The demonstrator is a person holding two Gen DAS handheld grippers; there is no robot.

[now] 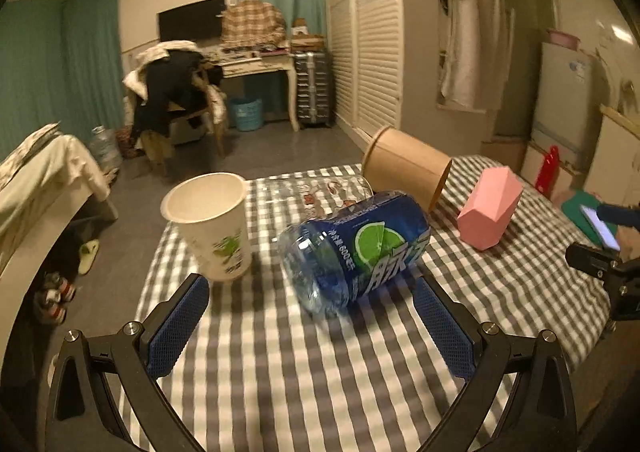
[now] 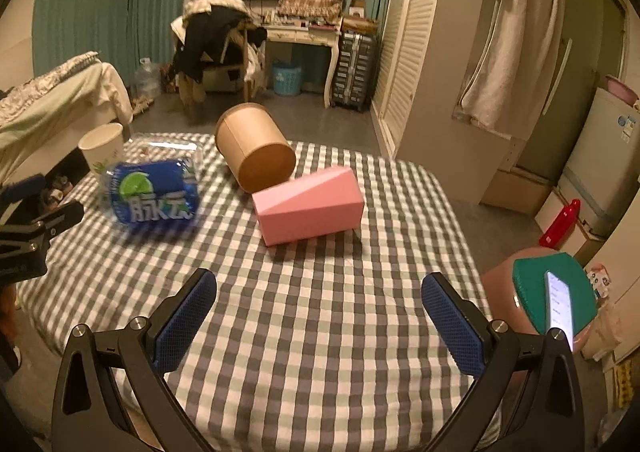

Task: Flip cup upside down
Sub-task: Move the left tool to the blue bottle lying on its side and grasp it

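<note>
Left gripper [image 1: 312,306]: jaws wide, empty, above checked tablecloth [image 1: 280,372].
Right gripper [image 2: 319,302]: jaws wide, empty.
Blue bottle [image 1: 356,248]: lying down, blurred.
Cup [image 1: 212,224]: upright, mouth up, near the table's left edge.
Clear item behind bottle [image 1: 316,188]: indistinct.

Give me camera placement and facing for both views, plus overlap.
Left wrist: on the left gripper, low over the checked table, facing the white cup and blue bottle; own fingers show, open.
Right wrist: on the right gripper, facing the pink box and brown cylinder; own fingers show, open.
Shared: cup, bottle, box, cylinder, table; each glimpses the other gripper.
</note>
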